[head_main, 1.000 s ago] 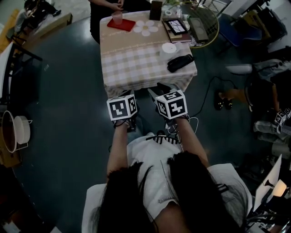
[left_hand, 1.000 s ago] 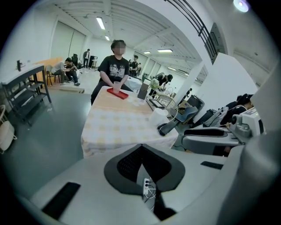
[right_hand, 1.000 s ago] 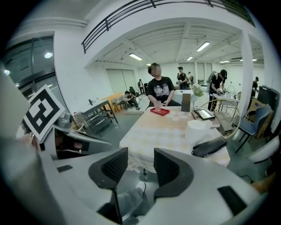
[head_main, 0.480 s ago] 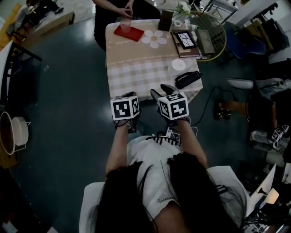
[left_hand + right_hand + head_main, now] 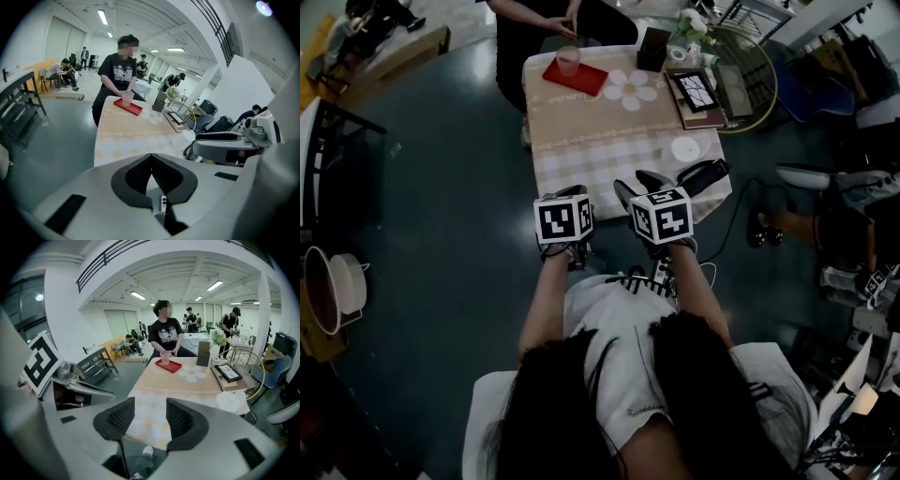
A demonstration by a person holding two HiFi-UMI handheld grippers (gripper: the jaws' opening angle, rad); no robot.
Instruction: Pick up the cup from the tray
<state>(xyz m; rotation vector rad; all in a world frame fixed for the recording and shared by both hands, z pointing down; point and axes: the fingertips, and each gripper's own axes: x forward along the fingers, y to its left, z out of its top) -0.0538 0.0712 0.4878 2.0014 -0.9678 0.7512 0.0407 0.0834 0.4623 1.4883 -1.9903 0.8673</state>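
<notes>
The cup (image 5: 569,61) is sitting on the red tray (image 5: 587,82) at the tabletop's (image 5: 609,141) 11 o'clock corner, well apart from both tools. The left tool (image 5: 151,157) is keeping its jaws pressed together on nothing. The right tool (image 5: 150,418) has just been opening and is spread, with nothing inside.

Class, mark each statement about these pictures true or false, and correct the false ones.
1. The cup stands on the red tray. True.
2. The right gripper holds the cup. False: its jaws, just now opening, stand apart with nothing between them.
3. The left gripper has its jaws together. True.
4. The tray lies at the table's near edge. False: it lies at the far end, by the seated person.
</notes>
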